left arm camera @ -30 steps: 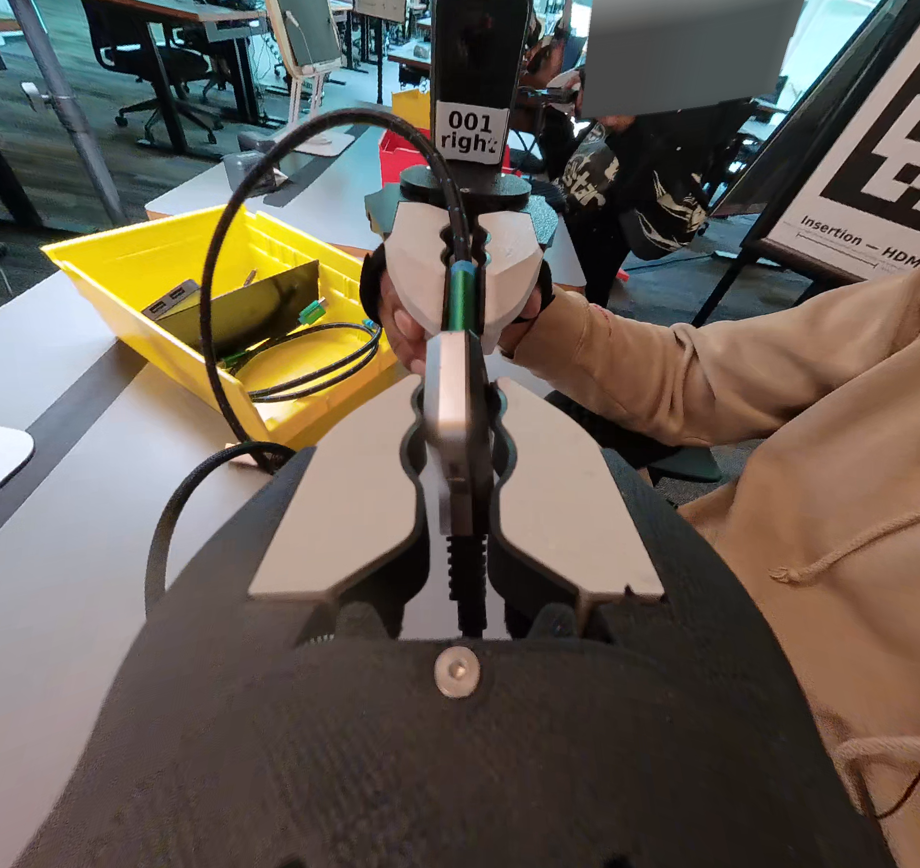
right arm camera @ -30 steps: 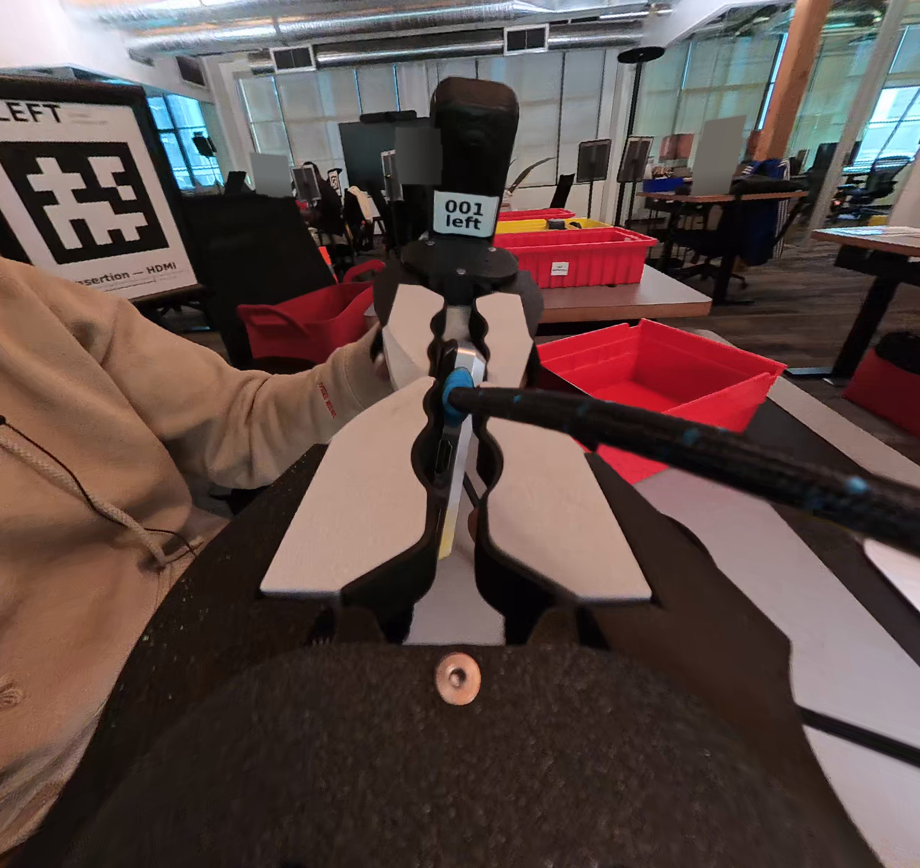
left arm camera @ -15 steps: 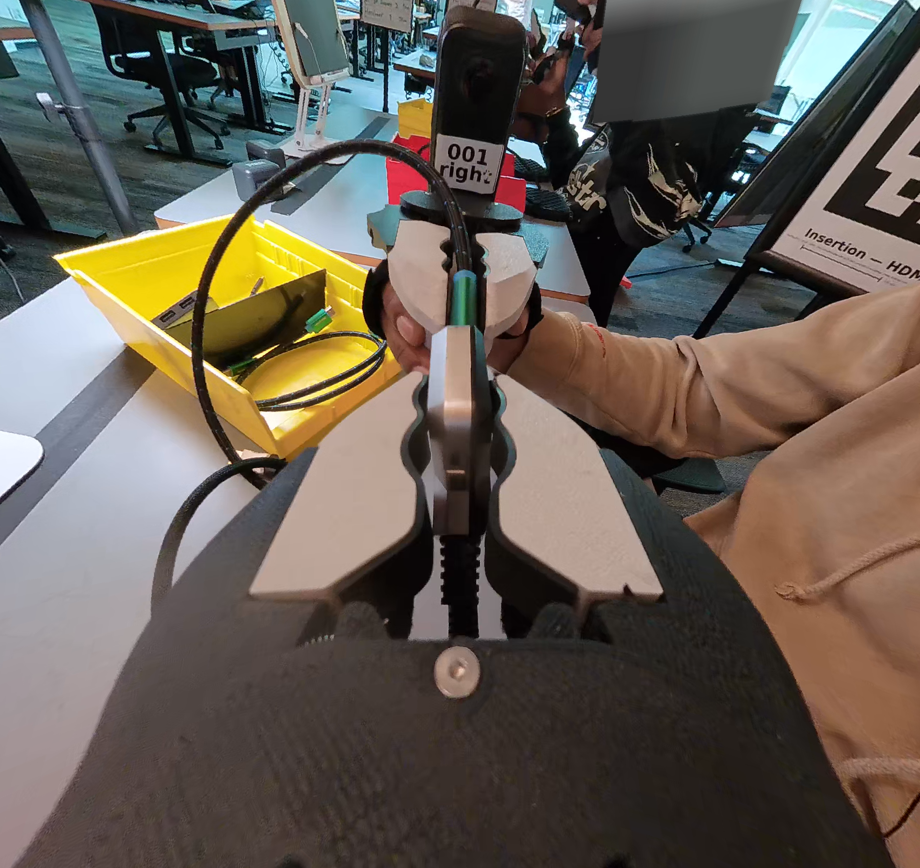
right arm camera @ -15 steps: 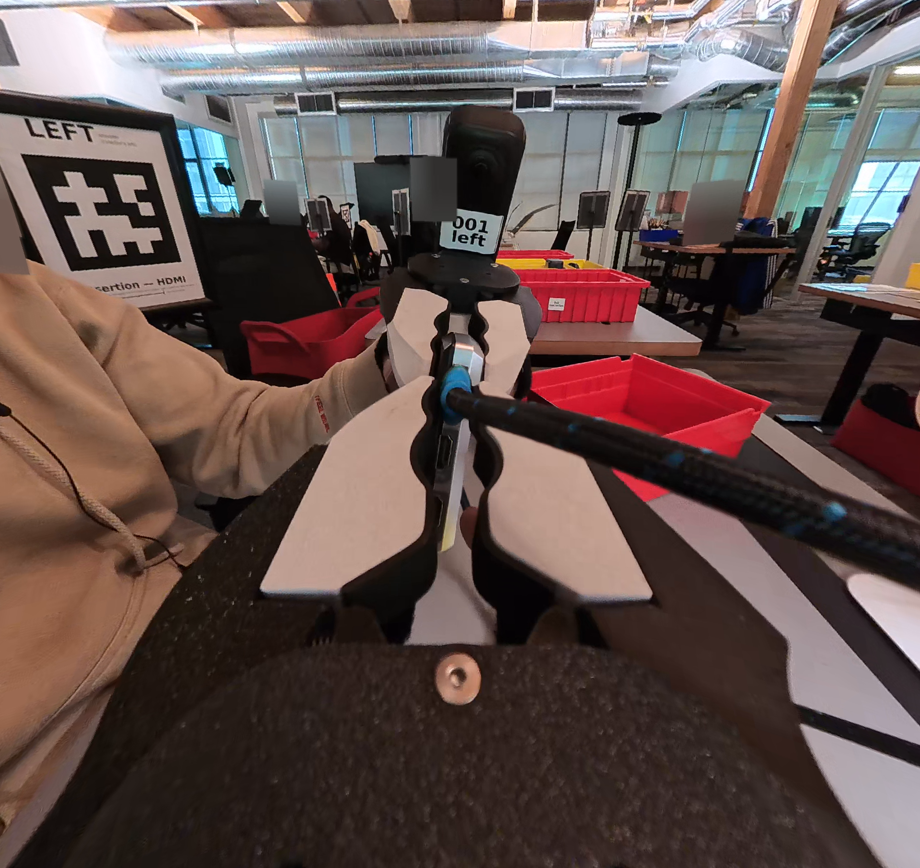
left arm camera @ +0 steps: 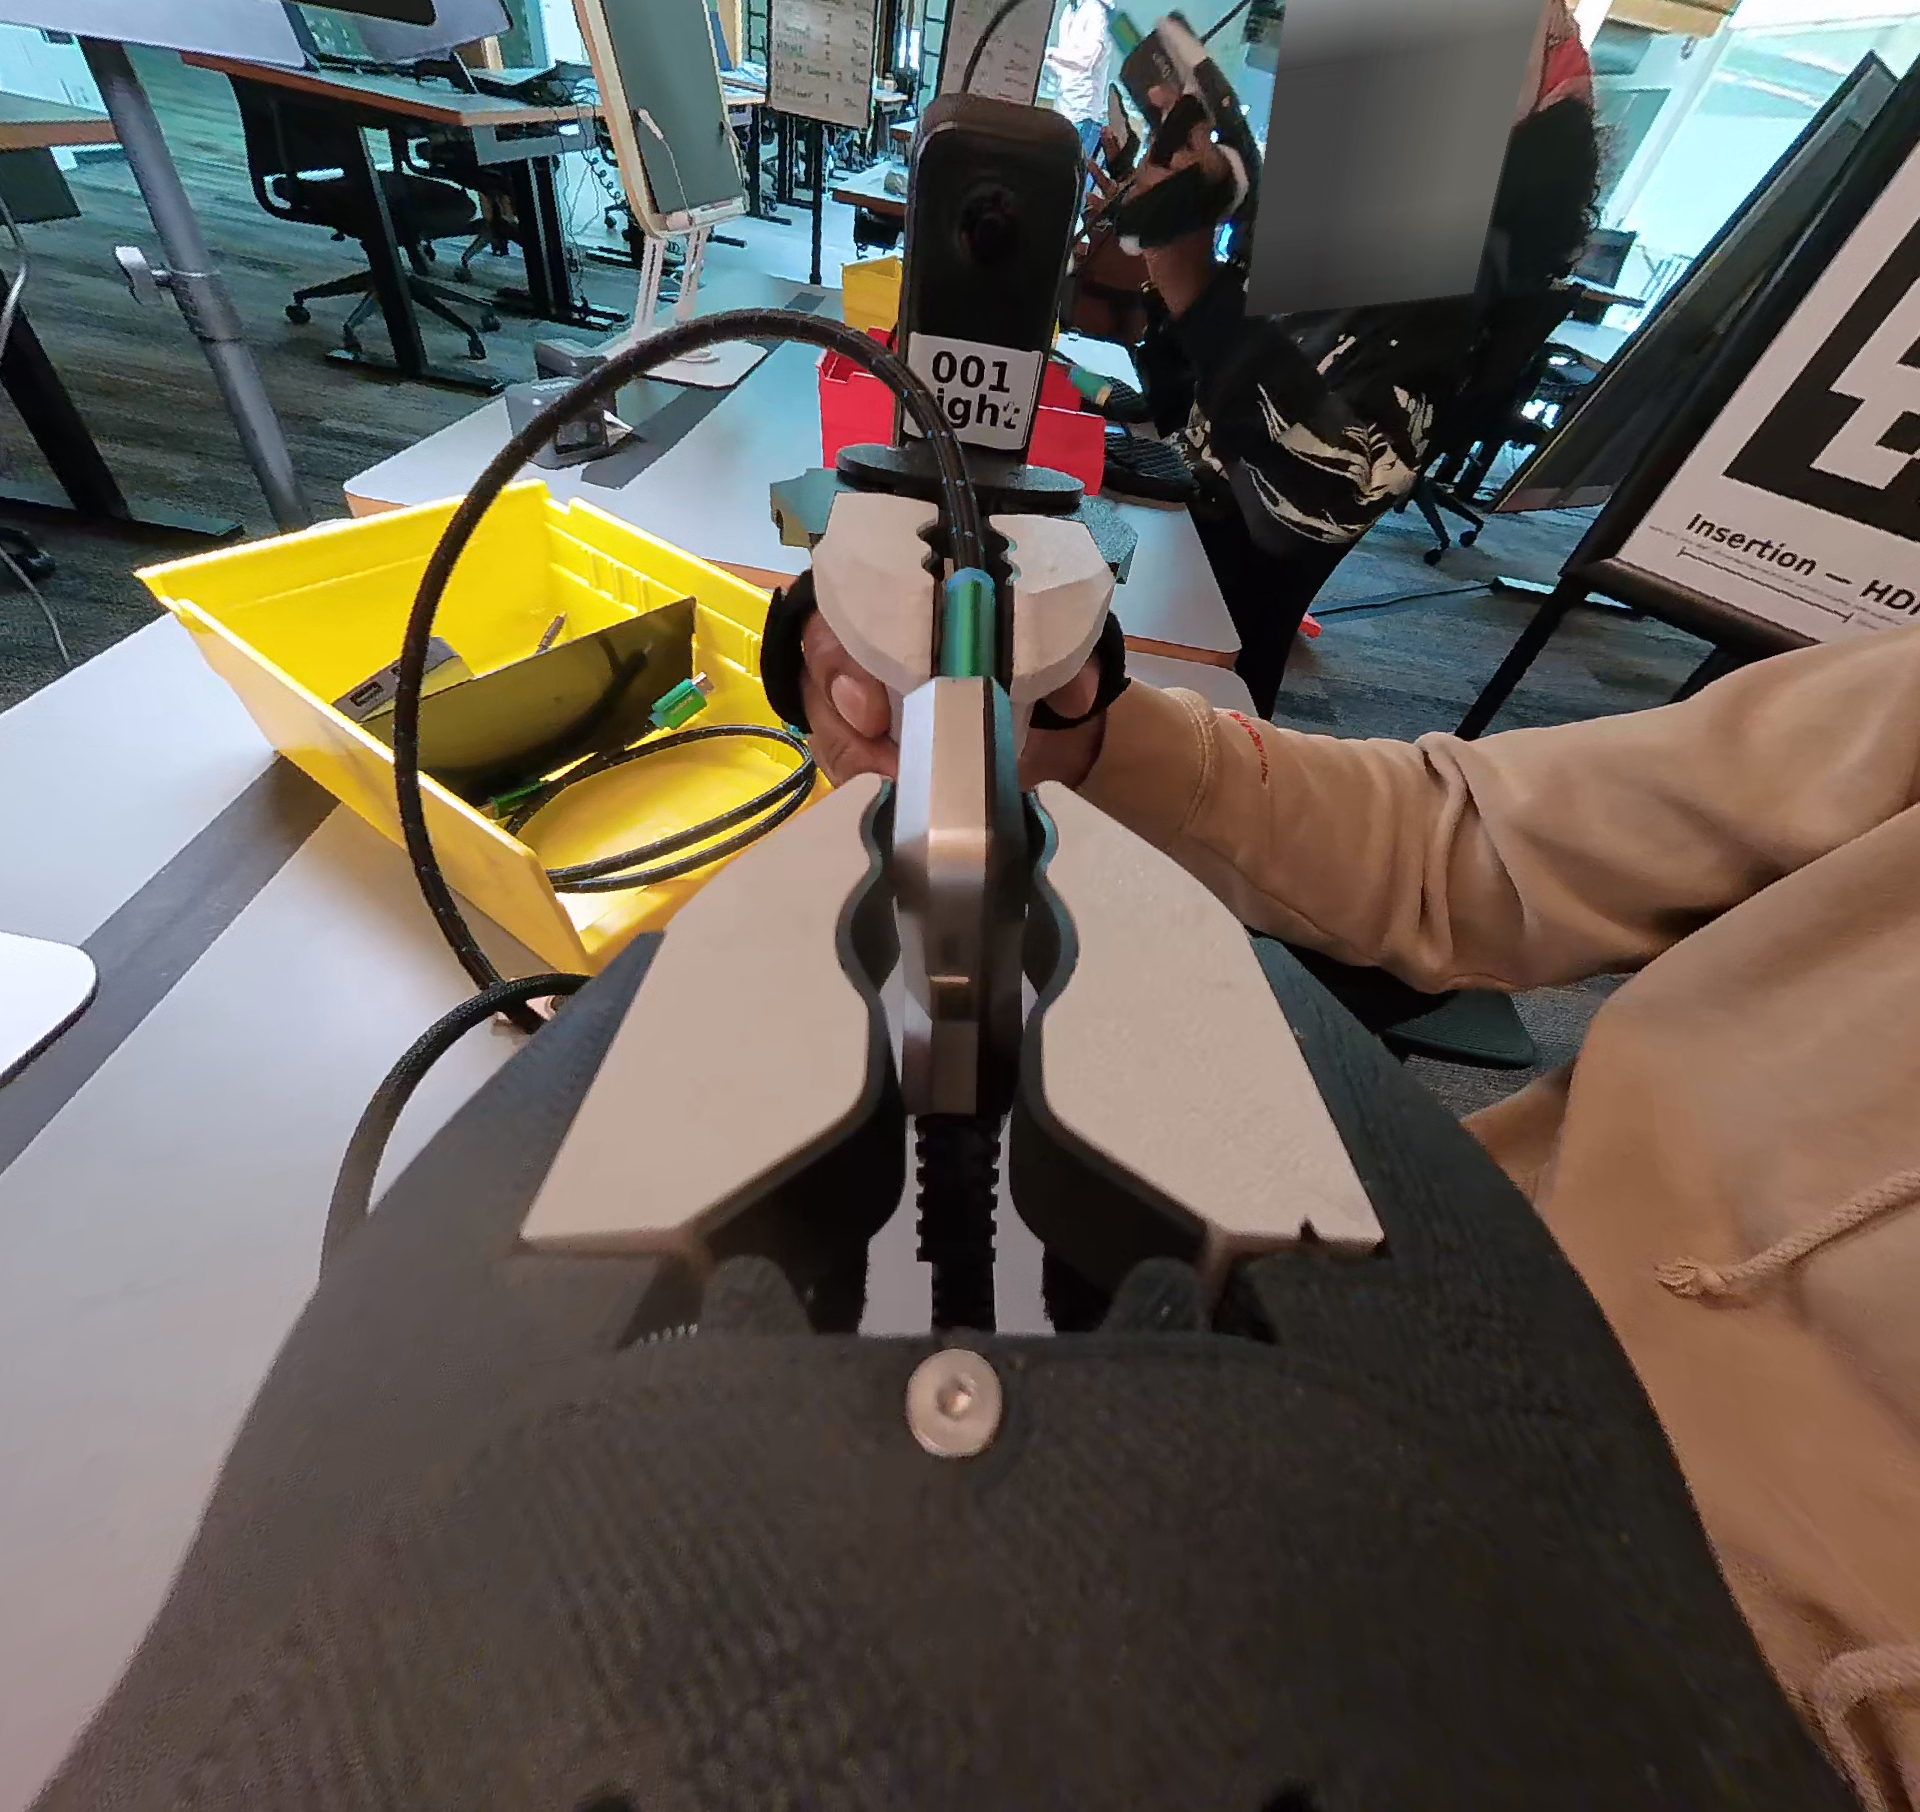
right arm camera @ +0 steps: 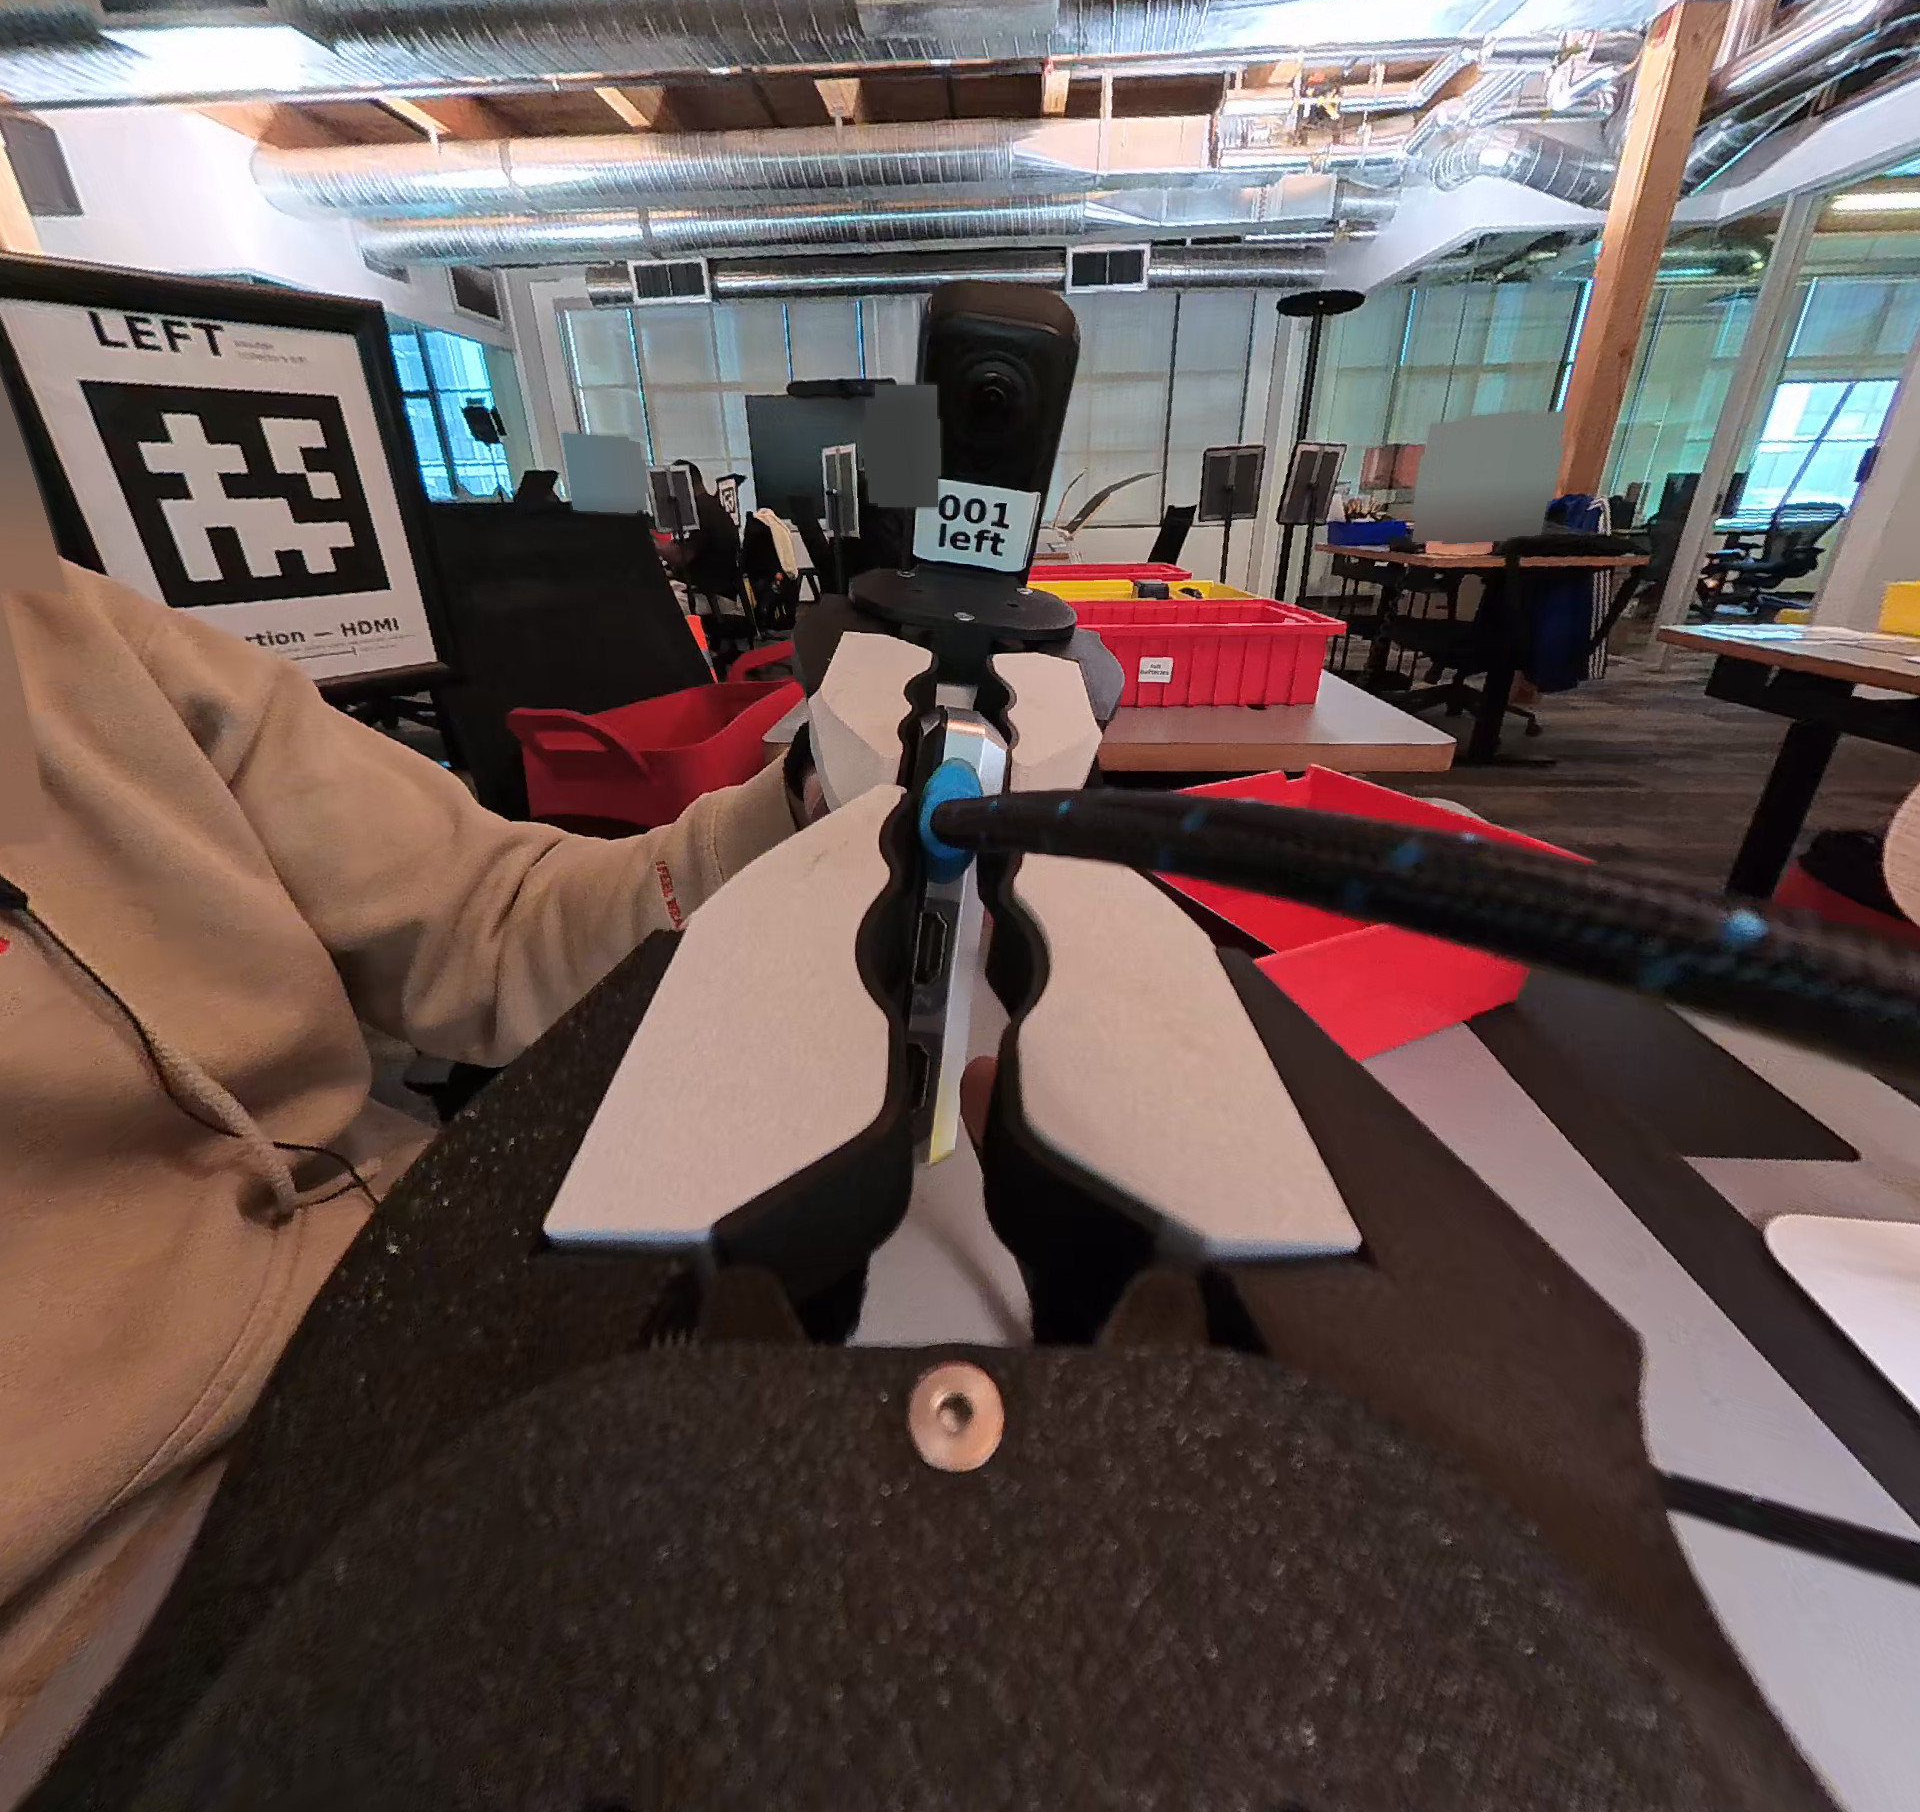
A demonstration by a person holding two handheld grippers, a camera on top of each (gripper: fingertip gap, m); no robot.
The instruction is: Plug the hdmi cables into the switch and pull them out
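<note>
My left gripper [left arm camera: 951, 817] is shut on the silver HDMI switch [left arm camera: 940, 910] and holds it edge-up above the table. The switch's black ribbed lead [left arm camera: 956, 1212] runs back under my fingers. My right gripper [left arm camera: 961, 682] faces it and is shut on the green plug [left arm camera: 966, 619] of a black braided cable [left arm camera: 436, 619], which meets the switch's far end. In the right wrist view my right gripper [right arm camera: 951, 827] clamps the plug [right arm camera: 948, 817] at the top port of the switch [right arm camera: 935, 983]. The cable [right arm camera: 1351, 879] runs right. The left gripper [right arm camera: 961, 754] is behind.
A yellow bin [left arm camera: 260, 619] with more cables and another switch sits at the left on the white table [left arm camera: 156, 1191]. A red bin [right arm camera: 1382, 973] lies to the right. A beige sleeve [left arm camera: 1455, 848] crosses the right side. A sign board [left arm camera: 1818, 412] and a person in black stand behind. Only a small space, under 4 cm, lies between the two pairs of fingers.
Both grippers keep their hold. The held pair has lifted and tilted upward a little, most clearly in the right wrist view. The plug stays at the switch's end.
</note>
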